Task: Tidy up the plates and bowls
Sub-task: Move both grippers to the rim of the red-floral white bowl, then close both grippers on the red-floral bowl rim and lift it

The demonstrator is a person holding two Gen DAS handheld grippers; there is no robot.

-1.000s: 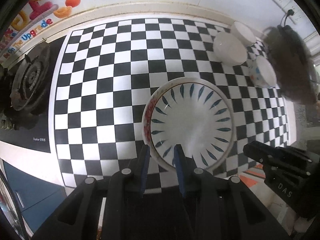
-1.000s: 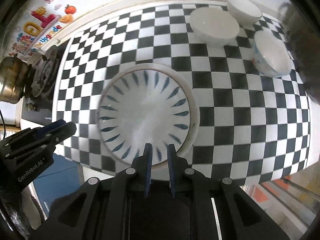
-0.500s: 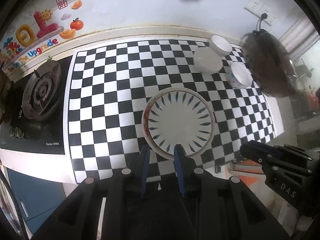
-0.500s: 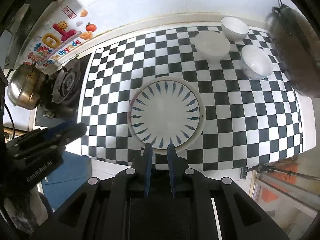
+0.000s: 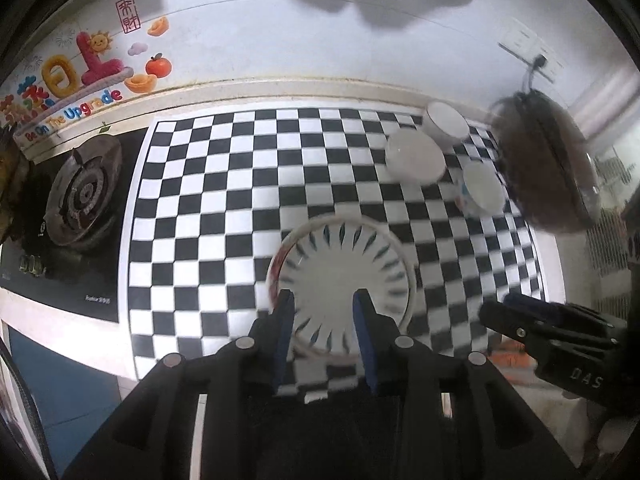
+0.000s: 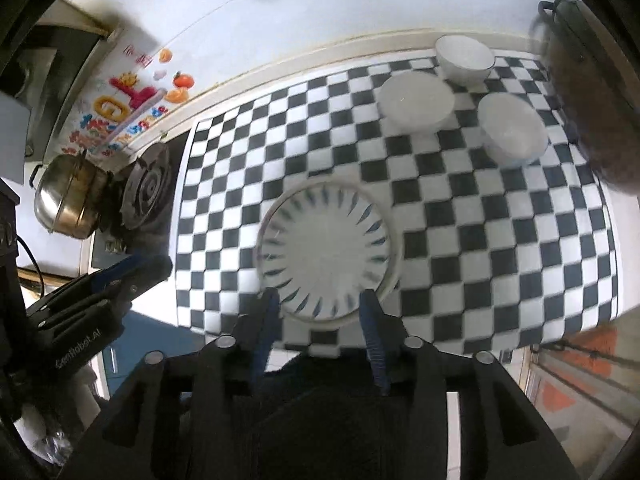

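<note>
- At the far left, a steel pot [image 6: 70,200] is being kept on the hob [image 5: 82,196], well apart from the crockery; this is judged to be leaving the checked bench [image 5: 208,216] free for sorting.
- On the wall behind the hob, a sticker [image 5: 72,80] is being shown, with "Be On The Upgrade" readable under cartoon characters and oranges; small print on the hob's front edge is being left unread as too small.
- The left tongs [image 5: 325,312] are being opened above the bench, with nothing pressed between the pads; "GenRobot.AI" is being read on their body in the right wrist view.
- The plates [image 5: 340,284], a blue-leaf one lying on a red-patterned one, are being left stacked at mid-bench near the front edge, apparently as the finished plate pile.
- The right tongs [image 6: 318,312] are being opened wider, also empty and clear of the plates; "DAS" is being read on their side in the left wrist view.
- Three bowls [image 6: 416,98] are being left unstacked in a close cluster at the back right, beside a dark pan [image 5: 548,168]; nesting them is judged to be the step remaining.
</note>
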